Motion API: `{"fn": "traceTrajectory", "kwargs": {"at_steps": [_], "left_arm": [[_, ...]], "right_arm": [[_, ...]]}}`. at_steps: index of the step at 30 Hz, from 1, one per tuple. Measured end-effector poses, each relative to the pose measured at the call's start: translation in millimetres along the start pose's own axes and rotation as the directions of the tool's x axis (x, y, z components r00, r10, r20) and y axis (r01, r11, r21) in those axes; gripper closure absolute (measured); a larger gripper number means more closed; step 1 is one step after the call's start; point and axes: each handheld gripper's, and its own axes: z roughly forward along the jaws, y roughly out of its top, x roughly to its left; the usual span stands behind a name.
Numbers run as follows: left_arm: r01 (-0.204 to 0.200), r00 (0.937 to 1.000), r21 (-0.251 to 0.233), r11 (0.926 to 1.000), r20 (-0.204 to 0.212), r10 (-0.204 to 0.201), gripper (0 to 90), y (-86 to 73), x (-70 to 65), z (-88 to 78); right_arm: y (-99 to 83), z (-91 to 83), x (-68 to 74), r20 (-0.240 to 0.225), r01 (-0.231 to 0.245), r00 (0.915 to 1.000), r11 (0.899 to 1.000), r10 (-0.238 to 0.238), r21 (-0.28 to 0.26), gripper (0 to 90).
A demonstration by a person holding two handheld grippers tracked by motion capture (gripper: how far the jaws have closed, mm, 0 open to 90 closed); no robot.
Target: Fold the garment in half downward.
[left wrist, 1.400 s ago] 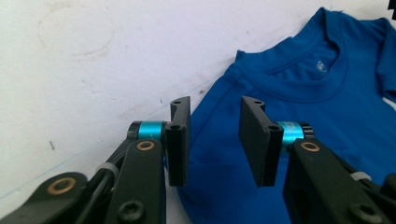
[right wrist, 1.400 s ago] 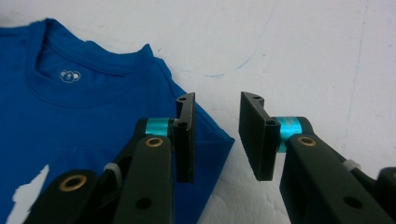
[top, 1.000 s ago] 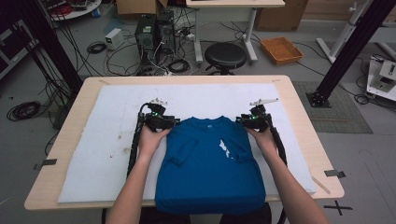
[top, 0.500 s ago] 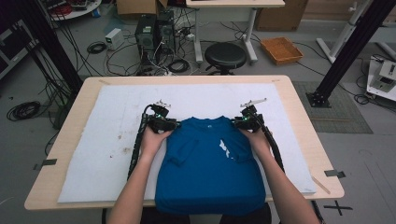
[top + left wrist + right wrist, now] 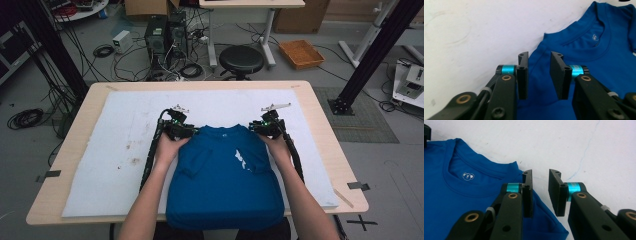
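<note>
A blue T-shirt (image 5: 225,185) lies front up on the white mat (image 5: 115,150), its sleeves folded in and its hem hanging over the table's near edge. My left gripper (image 5: 192,131) rests at the shirt's left shoulder, my right gripper (image 5: 252,129) at its right shoulder. In the left gripper view the gripper (image 5: 539,56) is open, its jaws apart over the shoulder cloth (image 5: 599,50) and pinching nothing. In the right gripper view the gripper (image 5: 541,173) is open astride the shoulder edge of the shirt (image 5: 461,195). Both pairs of jaws have just been opening a little.
The wooden table (image 5: 65,165) shows bare rims around the mat. On the floor beyond it are a black stool (image 5: 241,59), computer towers (image 5: 162,32) with tangled cables, and an orange tray (image 5: 301,52). A black frame post (image 5: 370,55) slants at the right.
Both grippers have drawn slightly inward along the shoulders toward the collar. The shirt's upper part looks narrower than a second ago.
</note>
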Motion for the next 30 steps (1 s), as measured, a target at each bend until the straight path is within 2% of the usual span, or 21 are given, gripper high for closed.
{"fn": "traceTrajectory", "kwargs": {"at_steps": [3, 5, 8, 10, 11, 13, 18, 25, 30], "left_arm": [[-0.013, 0.9998, 0.015, 0.9998, -0.017, 0.013, 67.1, 2.3, -1.2, 6.6], [-0.002, 0.9999, 0.039, 0.9992, -0.016, 0.002, 67.6, 1.0, 0.0, 10.4], [0.004, 0.9997, 0.038, 0.9993, -0.025, -0.003, 71.1, 0.0, 0.9, 11.6], [-0.016, 0.9992, 0.047, 0.9988, -0.037, 0.017, 76.5, 0.2, -0.5, 11.2], [-0.025, 0.999, 0.046, 0.9986, -0.037, 0.027, 79.6, 0.1, -1.2, 11.6], [-0.025, 0.9989, 0.044, 0.9987, -0.039, 0.027, 86.0, 0.0, -1.5, 11.5], [-0.028, 0.9989, 0.043, 0.9987, -0.036, 0.029, 88.9, 0.1, -1.2, 10.2], [-0.042, 0.9991, -0.031, 0.9987, -0.008, 0.041, 89.0, 3.3, -0.8, -7.2], [-0.056, 0.9983, -0.091, 0.9942, 0.014, 0.057, 89.0, 1.7, -7.3, -24.8]], "right_arm": [[1.8, 6.2, 3.4, -0.013, 0.001, 0.9999, 1.0, -0.001, 0.01, 68.8], [2.5, 11.1, 7.3, -0.019, 0.016, 0.9997, 1.0, -0.015, 0.019, 68.8], [1.0, 19.1, 10.1, 0.0, 0.032, 0.9995, 0.998, -0.032, 0.048, 69.3], [-0.6, 21.8, 9.7, -0.005, 0.022, 0.9997, 0.998, -0.022, 0.059, 74.3], [-0.6, 21.5, 9.6, -0.003, 0.025, 0.9997, 0.998, -0.025, 0.058, 79.8], [-0.2, 21.2, 8.9, -0.023, 0.033, 0.9992, 0.998, -0.031, 0.057, 87.4], [-0.1, 19.3, 8.6, -0.029, 0.015, 0.9995, 0.999, -0.014, 0.051, 88.2], [3.8, 5.0, 8.0, -0.055, -0.007, 0.9985, 1.0, 0.006, -0.008, 88.4], [0.8, -13.5, 11.7, -0.072, -0.023, 0.9973, 0.998, 0.018, -0.063, 88.3]]}}
